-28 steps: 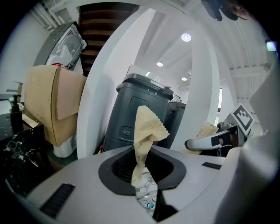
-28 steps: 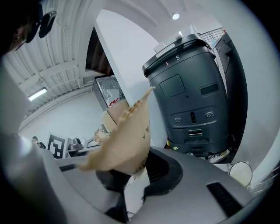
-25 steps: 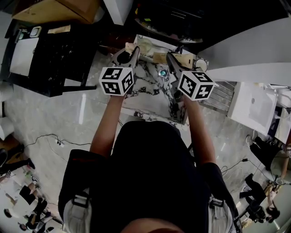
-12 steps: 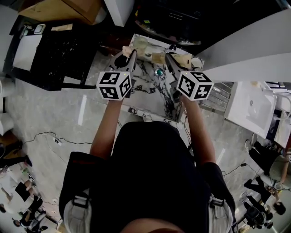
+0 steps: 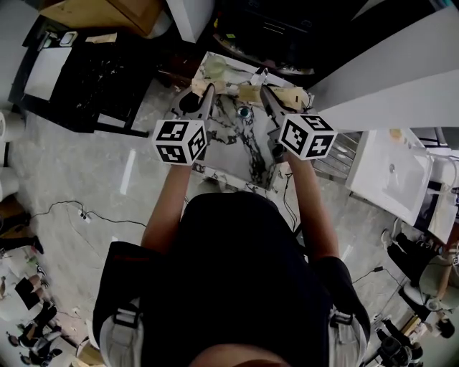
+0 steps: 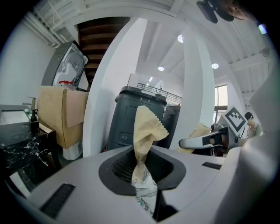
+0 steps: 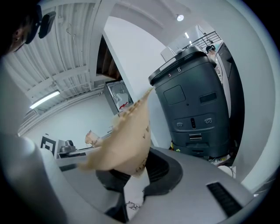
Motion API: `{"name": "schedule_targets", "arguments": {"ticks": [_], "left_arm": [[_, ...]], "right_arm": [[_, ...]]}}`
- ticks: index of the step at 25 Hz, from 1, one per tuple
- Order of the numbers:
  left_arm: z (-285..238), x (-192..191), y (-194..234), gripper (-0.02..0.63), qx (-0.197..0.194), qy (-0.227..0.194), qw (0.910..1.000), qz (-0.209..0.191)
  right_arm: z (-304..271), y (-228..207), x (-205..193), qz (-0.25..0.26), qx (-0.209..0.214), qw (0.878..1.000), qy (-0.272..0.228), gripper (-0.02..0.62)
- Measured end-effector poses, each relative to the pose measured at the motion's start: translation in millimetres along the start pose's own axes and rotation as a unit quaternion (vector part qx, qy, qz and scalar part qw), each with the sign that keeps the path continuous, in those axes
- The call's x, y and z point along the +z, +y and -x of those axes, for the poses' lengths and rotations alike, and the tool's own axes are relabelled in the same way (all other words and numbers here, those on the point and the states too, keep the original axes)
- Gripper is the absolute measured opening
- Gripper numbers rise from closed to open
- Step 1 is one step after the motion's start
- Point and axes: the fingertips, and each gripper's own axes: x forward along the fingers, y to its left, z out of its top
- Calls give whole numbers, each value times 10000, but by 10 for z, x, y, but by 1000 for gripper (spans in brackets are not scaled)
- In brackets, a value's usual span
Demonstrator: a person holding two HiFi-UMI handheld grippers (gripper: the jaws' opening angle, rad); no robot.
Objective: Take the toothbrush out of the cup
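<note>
On the marble table (image 5: 240,154) a small teal round object (image 5: 244,112) lies between my two grippers; I cannot tell whether it is the cup, and no toothbrush shows. My left gripper (image 5: 207,89) (image 6: 140,175) is shut on a crumpled strip of tan paper (image 6: 144,131) with a zigzag edge. My right gripper (image 5: 264,91) (image 7: 131,175) is shut on a wider piece of tan paper (image 7: 124,140) (image 5: 287,94). Both grippers hover over the table's far end, side by side. Whether the two papers are one piece I cannot tell.
A pale translucent cup (image 5: 214,69) stands at the table's far edge. A black table (image 5: 86,79) and a cardboard box (image 5: 100,14) are at the left, a white unit (image 5: 391,168) at the right. A dark grey machine (image 6: 140,118) (image 7: 192,105) stands ahead. Cables lie on the floor (image 5: 79,215).
Both grippers have moved away from my body toward the table's far end and risen a little, each still holding its tan paper.
</note>
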Motion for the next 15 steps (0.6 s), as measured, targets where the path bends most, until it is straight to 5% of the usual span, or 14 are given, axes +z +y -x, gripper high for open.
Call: {"name": "schedule_targets", "arguments": {"ticks": [15], "left_arm": [[-20,-177,-723,63,23,8,9999,113]], "right_arm": [[521,-372,4,3,164,9998,-77,67]]}}
